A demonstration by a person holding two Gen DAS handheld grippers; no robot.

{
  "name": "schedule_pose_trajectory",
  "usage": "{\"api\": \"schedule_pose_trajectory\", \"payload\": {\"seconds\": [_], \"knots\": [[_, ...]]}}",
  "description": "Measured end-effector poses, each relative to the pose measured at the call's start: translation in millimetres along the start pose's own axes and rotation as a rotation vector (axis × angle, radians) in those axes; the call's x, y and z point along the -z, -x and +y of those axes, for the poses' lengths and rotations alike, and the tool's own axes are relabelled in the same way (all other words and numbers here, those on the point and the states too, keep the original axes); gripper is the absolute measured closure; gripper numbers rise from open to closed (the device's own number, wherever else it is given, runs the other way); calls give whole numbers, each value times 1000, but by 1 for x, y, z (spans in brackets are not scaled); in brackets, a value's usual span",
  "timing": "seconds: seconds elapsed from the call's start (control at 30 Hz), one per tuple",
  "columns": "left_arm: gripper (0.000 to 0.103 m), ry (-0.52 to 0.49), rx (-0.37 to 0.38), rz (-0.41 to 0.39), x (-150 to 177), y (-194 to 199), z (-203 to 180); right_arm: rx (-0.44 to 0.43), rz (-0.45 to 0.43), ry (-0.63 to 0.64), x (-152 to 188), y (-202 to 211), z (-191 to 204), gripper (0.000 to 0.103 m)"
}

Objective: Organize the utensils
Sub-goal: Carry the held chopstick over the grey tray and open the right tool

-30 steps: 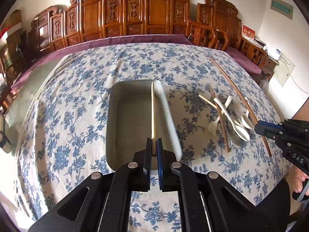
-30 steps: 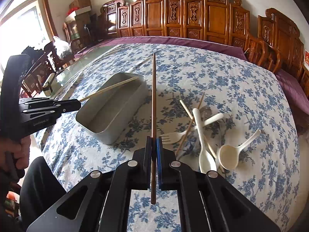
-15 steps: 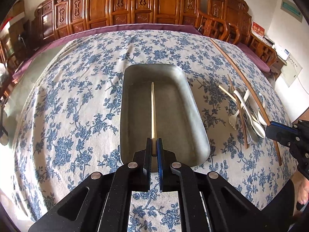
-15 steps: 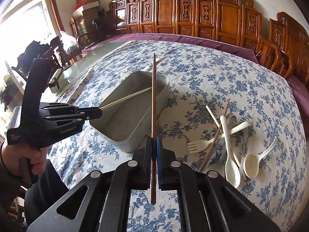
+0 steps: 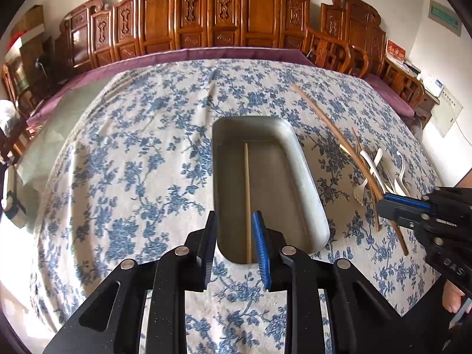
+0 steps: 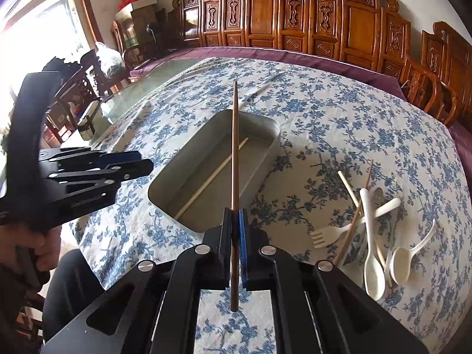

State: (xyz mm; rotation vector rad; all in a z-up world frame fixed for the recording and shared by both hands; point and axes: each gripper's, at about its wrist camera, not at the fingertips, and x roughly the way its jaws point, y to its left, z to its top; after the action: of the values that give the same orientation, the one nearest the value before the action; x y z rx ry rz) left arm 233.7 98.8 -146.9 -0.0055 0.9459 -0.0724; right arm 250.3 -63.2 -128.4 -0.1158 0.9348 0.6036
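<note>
Pale chopstick (image 5: 247, 194) lies lengthwise on the tray (image 5: 306, 174) floor, between the left gripper (image 5: 234, 230) jaws, which are opening and no longer touch it — a release, laid along the tray so it fits. Remaining utensils (image 5: 374, 171) lie heaped on the cloth to the right.

Right view: right gripper (image 6: 235, 224) is clamped on a dark chopstick (image 6: 234, 153), pointing over the tray — likely next in.
</note>
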Motion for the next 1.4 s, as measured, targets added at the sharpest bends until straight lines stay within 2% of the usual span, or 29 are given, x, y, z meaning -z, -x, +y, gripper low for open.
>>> {"api": "schedule_pose_trajectory", "payload": {"seconds": [0.4,0.53,0.6,0.63,0.8,1.03,1.27,1.4], "knots": [[59,7,-39,-80,13,37,24,-51,-1,-69,-28,-38,16,97],[58,15,-40,-79,14,38,32,-51,5,-95,-35,-55,18,97],[38,21,-41,-85,15,37,35,-47,11,-106,-36,-64,18,97],[36,27,-41,-91,15,38,37,-47,15,-115,-36,-69,18,97],[32,49,-31,-89,15,37,43,-35,39,-150,-36,-92,14,97],[32,74,-32,-81,15,33,50,-21,59,-156,-28,-103,14,97],[32,68,-41,-77,16,30,51,-17,51,-132,-24,-100,13,94],[32,55,-42,-75,18,30,45,-28,10,-119,-20,-79,8,91]]}}
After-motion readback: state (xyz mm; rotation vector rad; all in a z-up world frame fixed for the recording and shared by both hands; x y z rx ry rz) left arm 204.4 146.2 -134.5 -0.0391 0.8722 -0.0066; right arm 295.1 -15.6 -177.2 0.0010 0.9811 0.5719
